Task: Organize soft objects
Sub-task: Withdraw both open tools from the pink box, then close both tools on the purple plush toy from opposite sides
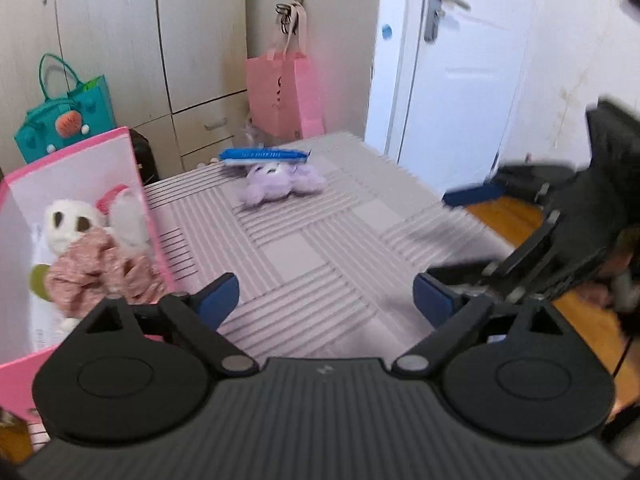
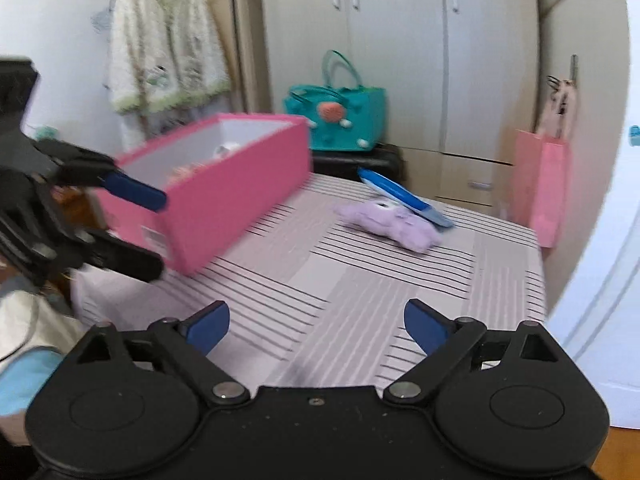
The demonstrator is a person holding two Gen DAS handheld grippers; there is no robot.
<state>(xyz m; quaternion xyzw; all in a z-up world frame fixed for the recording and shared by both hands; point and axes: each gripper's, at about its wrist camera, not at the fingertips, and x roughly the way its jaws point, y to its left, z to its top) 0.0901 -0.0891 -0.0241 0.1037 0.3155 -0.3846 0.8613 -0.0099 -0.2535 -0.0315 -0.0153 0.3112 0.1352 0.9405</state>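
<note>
Both claws, left (image 1: 326,300) and right (image 2: 316,326), are gaping wide and empty; you're facing a light, squashy purple toy (image 1: 280,185), so pinch its plump middle.

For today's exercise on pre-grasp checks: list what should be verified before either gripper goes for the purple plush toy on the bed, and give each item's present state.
1. Left gripper open, nothing between its fingers: ok.
2. Right gripper open and empty: ok.
3. Purple plush toy free to lift: not ok, the blue-and-white packet lies across its top.
4. Pink box open on top: ok.
5. Room left in the box beside the white plush doll: cannot tell.
</note>
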